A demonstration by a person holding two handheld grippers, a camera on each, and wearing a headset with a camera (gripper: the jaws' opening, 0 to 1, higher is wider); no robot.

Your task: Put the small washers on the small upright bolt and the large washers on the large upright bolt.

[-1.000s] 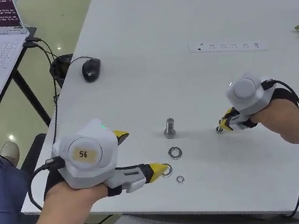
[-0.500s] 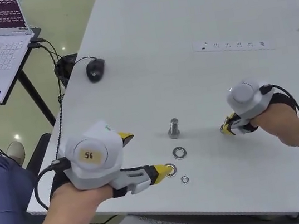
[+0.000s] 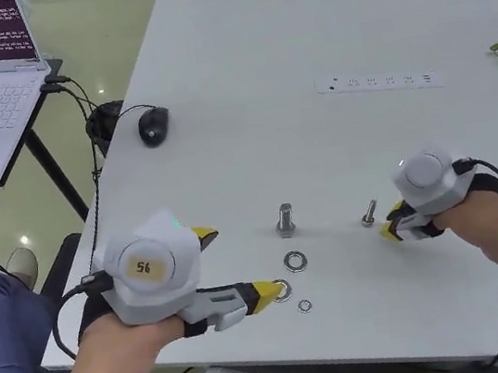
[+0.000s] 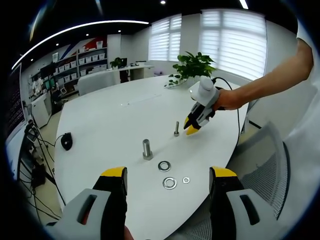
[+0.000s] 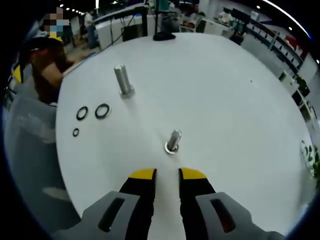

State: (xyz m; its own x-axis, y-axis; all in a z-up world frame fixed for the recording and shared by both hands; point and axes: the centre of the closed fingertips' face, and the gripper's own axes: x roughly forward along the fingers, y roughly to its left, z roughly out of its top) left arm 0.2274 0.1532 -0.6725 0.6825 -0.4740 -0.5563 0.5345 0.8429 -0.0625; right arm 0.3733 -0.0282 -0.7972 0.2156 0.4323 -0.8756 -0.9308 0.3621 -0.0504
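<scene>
The left gripper (image 3: 234,265) is held wide open beside three washers (image 3: 295,260) near the table's (image 3: 300,29) edge. The right gripper (image 5: 167,175) is held narrowly parted, empty, beside the small bolt (image 5: 173,141).

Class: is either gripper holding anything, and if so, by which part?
Neither holds anything: the left gripper gapes wide, empty; the right gripper sits empty behind the small bolt.

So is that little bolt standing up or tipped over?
Upright: the small bolt stands on end on the table, just ahead of the right gripper.
</scene>
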